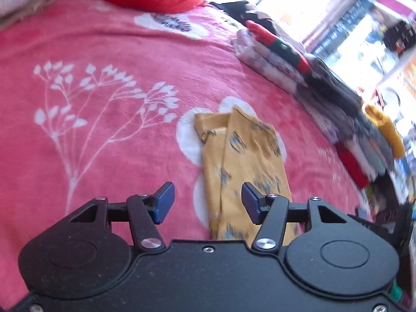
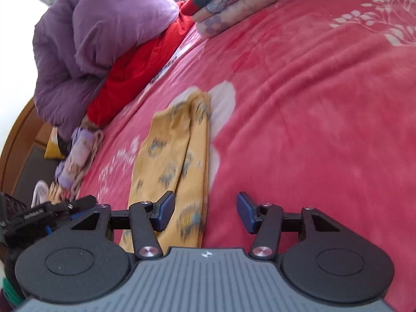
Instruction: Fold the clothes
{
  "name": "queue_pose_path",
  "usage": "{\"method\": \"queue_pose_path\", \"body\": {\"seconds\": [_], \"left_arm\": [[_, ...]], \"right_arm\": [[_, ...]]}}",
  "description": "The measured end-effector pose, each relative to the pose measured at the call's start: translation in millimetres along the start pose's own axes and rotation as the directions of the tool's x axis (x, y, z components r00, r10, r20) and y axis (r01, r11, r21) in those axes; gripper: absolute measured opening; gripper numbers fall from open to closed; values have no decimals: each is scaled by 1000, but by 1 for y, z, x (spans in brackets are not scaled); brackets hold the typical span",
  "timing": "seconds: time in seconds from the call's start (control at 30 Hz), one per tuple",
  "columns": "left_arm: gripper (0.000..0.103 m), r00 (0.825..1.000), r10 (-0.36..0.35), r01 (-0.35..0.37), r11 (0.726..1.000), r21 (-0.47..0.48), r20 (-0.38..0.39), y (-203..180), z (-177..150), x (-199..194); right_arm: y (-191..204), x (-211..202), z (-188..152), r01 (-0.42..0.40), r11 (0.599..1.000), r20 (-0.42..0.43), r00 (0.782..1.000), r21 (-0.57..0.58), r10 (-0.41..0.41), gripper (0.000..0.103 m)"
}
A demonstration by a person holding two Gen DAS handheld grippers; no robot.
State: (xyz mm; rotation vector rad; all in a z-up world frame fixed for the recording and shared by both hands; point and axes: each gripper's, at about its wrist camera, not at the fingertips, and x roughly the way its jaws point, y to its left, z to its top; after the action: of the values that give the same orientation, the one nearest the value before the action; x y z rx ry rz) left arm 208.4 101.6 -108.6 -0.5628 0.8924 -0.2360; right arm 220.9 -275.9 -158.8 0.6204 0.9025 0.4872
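Both grippers are black plastic with blue finger pads and silver screws; the left gripper has a plain black body, the right gripper a ribbed grey top plate.

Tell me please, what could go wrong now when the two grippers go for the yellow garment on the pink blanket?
1. The yellow garment is already a narrow folded strip; a pinch on one layer may pull the fold apart.
2. The pink blanket is plush and wrinkled, so the open left gripper or right gripper might catch it too.
3. Both views are blurred, so aim may be poor.
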Motion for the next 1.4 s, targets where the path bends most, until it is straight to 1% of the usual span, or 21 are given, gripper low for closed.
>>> {"method": "queue_pose_path", "body": {"seconds": [0.2, 0.27, 0.3, 0.33, 0.4, 0.43, 0.47, 0.53, 0.57, 0.63, 0.7, 0.73, 0.8, 0.83, 0.87, 0.93, 1.07, 1.17, 1.23, 1.3, 1.4], "left_arm": [[35, 991, -132, 129, 961, -246, 7, 35, 32, 55], [34, 986, -163, 160, 938, -306, 16, 43, 38, 69], [29, 984, -175, 173, 931, -321, 22, 46, 39, 75], [25, 983, -182, 180, 929, -322, 25, 47, 41, 80], [8, 984, -175, 174, 942, -287, 21, 44, 45, 88], [6, 986, -168, 168, 955, -246, 21, 40, 47, 89], [4, 987, -161, 162, 969, -186, 23, 34, 51, 90], [3, 989, -137, 139, 990, -38, 54, 18, 58, 85], [3, 988, -121, 114, 991, 73, 92, 7, 62, 79], [3, 980, -117, 74, 966, 250, 162, -13, 69, 69], [3, 964, -135, 41, 928, 371, 229, -28, 73, 65], [3, 959, -142, 37, 921, 388, 247, -30, 77, 68], [3, 960, -121, 21, 930, 367, 252, -27, 83, 80], [4, 967, -84, -7, 936, 353, 240, -24, 84, 89], [4, 973, -37, -45, 938, 342, 230, -22, 83, 98], [4, 971, 19, -97, 941, 323, 236, -19, 82, 104], [8, 966, 11, -91, 950, 298, 258, -18, 88, 91], [9, 971, -59, -7, 961, 276, 230, -19, 90, 85], [22, 975, -100, 44, 962, 271, 197, -25, 88, 88], [44, 977, -127, 76, 959, 274, 173, -30, 85, 92], [44, 980, -145, 98, 950, 298, 138, -38, 81, 103]], "right_arm": [[-15, 41, 49, -53, 998, 47, 998, 16, 52, 54], [-21, 53, 60, -82, 996, 48, 996, 28, 80, 48], [-22, 58, 65, -92, 995, 44, 995, 29, 91, 47], [-23, 63, 69, -102, 994, 39, 994, 31, 101, 46], [-22, 73, 75, -133, 991, 24, 991, 25, 132, 45], [-20, 77, 78, -150, 989, 6, 989, 15, 150, 35], [-18, 82, 80, -167, 986, -11, 986, 6, 167, 7], [-12, 87, 83, -180, 984, -20, 983, -13, 180, 7], [-8, 85, 85, -179, 983, -6, 984, -28, 179, 7], [2, 77, 90, -196, 978, 41, 979, -67, 199, 7], [14, 69, 96, -158, 977, 92, 981, -141, 172, 6], [14, 69, 99, -132, 980, 114, 982, -151, 150, 6], [14, 69, 105, -79, 982, 159, 982, -170, 106, 8], [12, 69, 108, -57, 983, 173, 981, -173, 88, 17], [8, 73, 109, -50, 986, 166, 983, -161, 76, 38], [-1, 80, 111, -33, 990, 152, 987, -138, 54, 58], [-3, 78, 111, -32, 990, 147, 988, -137, 52, 57], [-1, 74, 107, -40, 988, 147, 987, -149, 62, 55], [1, 75, 106, -43, 987, 139, 988, -153, 64, 52], [3, 76, 105, -43, 986, 131, 989, -159, 64, 52], [7, 78, 102, -20, 985, 112, 993, -171, 40, 52]]}}
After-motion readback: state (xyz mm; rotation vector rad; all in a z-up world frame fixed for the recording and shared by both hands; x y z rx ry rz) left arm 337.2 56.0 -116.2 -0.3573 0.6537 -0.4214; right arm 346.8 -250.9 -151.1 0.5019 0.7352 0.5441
